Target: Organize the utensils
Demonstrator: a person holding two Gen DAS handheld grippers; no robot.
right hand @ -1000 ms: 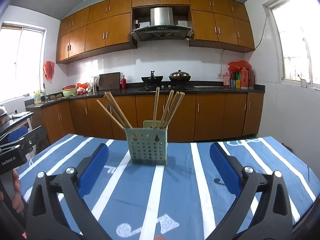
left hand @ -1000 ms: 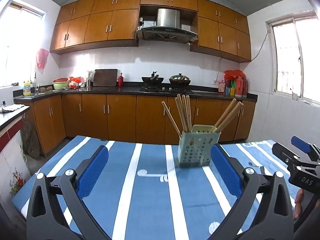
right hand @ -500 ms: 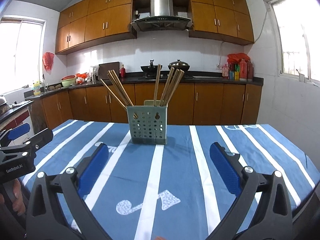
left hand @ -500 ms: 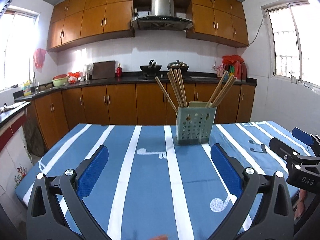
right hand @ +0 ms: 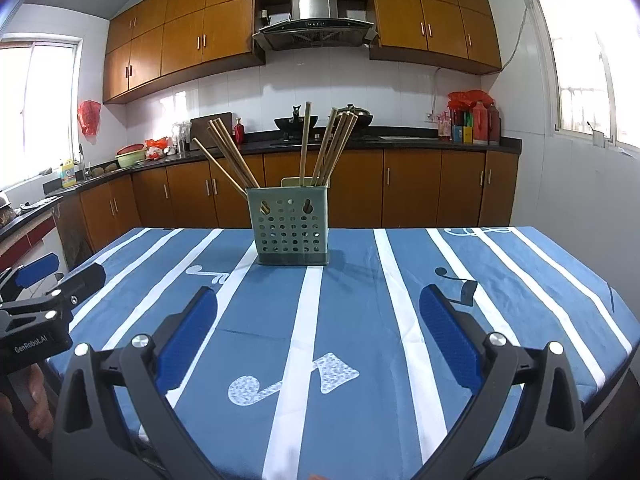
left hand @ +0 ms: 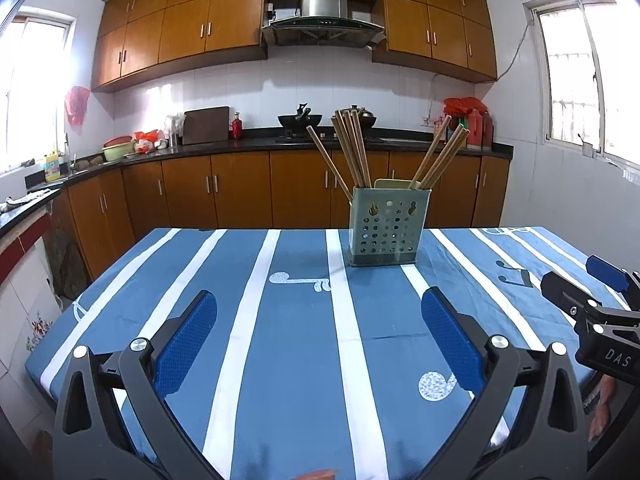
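Note:
A pale green perforated utensil holder (left hand: 387,227) stands upright on the blue striped tablecloth (left hand: 296,336), with several wooden chopsticks (left hand: 352,148) leaning out of it. It also shows in the right wrist view (right hand: 291,226), with its chopsticks (right hand: 320,148). My left gripper (left hand: 319,320) is open and empty, well short of the holder, near the table's front. My right gripper (right hand: 318,318) is open and empty, also well back from the holder. Each gripper shows at the edge of the other's view: the right one (left hand: 600,312), the left one (right hand: 40,300).
The table sits in a kitchen with brown cabinets (left hand: 240,192) and a dark counter (left hand: 256,144) behind it. A wok and a pot stand on the stove (left hand: 300,120). Windows are at both sides. The table's edges fall off at left and right.
Both grippers have pulled back and risen away from the holder, so it looks smaller and farther off. Both stay open and empty.

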